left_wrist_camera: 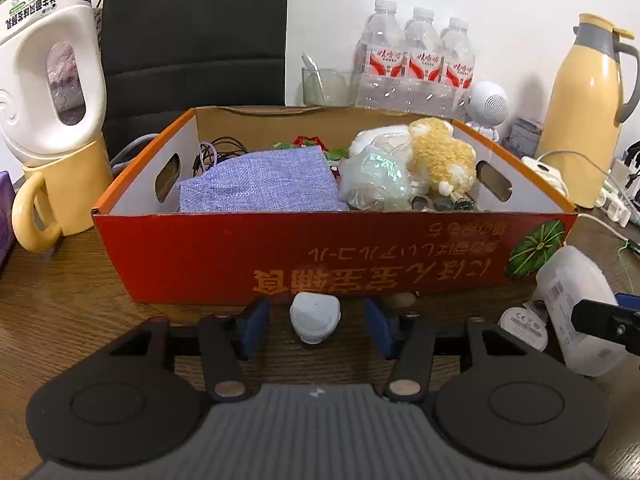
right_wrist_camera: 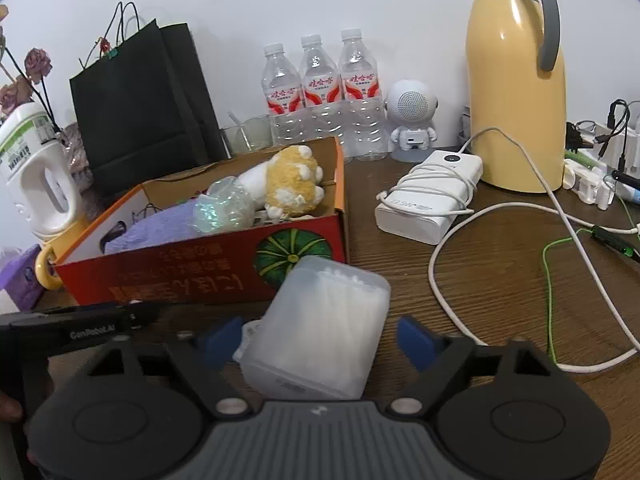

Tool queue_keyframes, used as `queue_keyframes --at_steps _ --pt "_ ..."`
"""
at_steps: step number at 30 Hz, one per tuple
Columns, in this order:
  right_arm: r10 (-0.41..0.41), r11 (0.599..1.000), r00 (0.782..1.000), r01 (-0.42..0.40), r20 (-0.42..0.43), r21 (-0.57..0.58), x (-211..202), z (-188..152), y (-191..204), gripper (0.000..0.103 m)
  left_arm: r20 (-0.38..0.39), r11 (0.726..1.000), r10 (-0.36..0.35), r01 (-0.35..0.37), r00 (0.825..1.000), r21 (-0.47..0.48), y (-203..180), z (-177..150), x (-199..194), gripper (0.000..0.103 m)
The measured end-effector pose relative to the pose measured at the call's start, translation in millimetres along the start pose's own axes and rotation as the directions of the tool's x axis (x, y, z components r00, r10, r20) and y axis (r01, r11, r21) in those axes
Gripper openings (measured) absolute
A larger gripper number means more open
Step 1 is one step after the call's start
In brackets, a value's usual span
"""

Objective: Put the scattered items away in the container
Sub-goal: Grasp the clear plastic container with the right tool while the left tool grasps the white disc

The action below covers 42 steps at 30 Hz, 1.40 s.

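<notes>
The red-orange cardboard box (left_wrist_camera: 192, 256) with a pumpkin print stands on the wooden table and holds a purple cloth (left_wrist_camera: 260, 180), a yellow-and-white plush toy (left_wrist_camera: 436, 152), a shiny plastic bag (left_wrist_camera: 372, 176) and cables. My left gripper (left_wrist_camera: 318, 332) is open just before the box's front wall. A small white case (left_wrist_camera: 315, 318) lies between its blue pads, with a gap on each side. My right gripper (right_wrist_camera: 320, 340) is open around a translucent cotton swab box (right_wrist_camera: 328, 320), and its right pad (right_wrist_camera: 416, 344) stands clear of it. The same swab box (left_wrist_camera: 576, 312) shows at the right of the left wrist view.
A round white disc (left_wrist_camera: 524, 328) lies beside the swab box. A white power bank (right_wrist_camera: 432, 200) with its looping cable, a green cable (right_wrist_camera: 548, 280) and a yellow thermos (right_wrist_camera: 516, 80) stand to the right. Water bottles (right_wrist_camera: 320, 88) and a black bag (right_wrist_camera: 136, 100) line the back; a yellow mug (left_wrist_camera: 60, 196) sits left.
</notes>
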State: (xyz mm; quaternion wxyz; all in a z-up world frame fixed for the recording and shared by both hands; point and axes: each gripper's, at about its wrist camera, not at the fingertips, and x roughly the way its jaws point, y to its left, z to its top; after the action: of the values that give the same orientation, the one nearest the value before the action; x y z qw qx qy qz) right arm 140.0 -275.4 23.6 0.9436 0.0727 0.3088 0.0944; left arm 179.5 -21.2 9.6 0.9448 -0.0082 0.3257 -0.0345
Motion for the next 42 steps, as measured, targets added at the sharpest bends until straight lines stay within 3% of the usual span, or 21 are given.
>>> queue_keyframes --at_steps 5,8,16,21,27,37,42 --pt "0.002 1.0 1.0 -0.002 -0.004 -0.004 3.1 -3.0 -0.8 0.072 -0.002 1.0 0.015 -0.015 1.0 -0.013 1.6 -1.0 4.6 0.044" --pt "-0.009 1.0 1.0 0.009 0.006 -0.022 1.6 -3.8 0.1 0.068 -0.002 0.999 0.012 -0.012 1.0 -0.03 3.7 -0.9 3.4 0.028" --pt "-0.003 1.0 0.999 0.003 0.035 0.002 -5.7 -4.9 -5.2 0.064 0.018 0.999 -0.006 0.007 1.0 -0.048 2.3 -8.3 -15.0 0.028" --pt "-0.065 0.99 0.985 0.083 0.158 -0.11 -37.0 -7.3 19.5 0.063 0.106 0.998 0.013 -0.006 0.994 -0.066 3.5 -22.5 -71.7 0.028" --pt "0.01 0.983 0.988 0.019 0.152 -0.184 -79.1 -39.5 52.0 0.063 0.22 0.999 0.046 -0.046 0.975 -0.004 -10.6 -56.4 -142.8 0.028" --pt "0.024 0.965 0.997 -0.005 0.069 -0.262 -134.4 -110.5 74.8 0.062 0.178 0.999 0.021 -0.014 0.984 -0.038 -1.6 -109.1 -190.2 0.028" --pt "0.012 0.966 0.997 0.008 0.074 -0.257 -141.1 -118.8 74.7 0.063 0.151 0.999 0.017 -0.009 0.988 -0.052 2.1 -120.5 -193.1 0.028"
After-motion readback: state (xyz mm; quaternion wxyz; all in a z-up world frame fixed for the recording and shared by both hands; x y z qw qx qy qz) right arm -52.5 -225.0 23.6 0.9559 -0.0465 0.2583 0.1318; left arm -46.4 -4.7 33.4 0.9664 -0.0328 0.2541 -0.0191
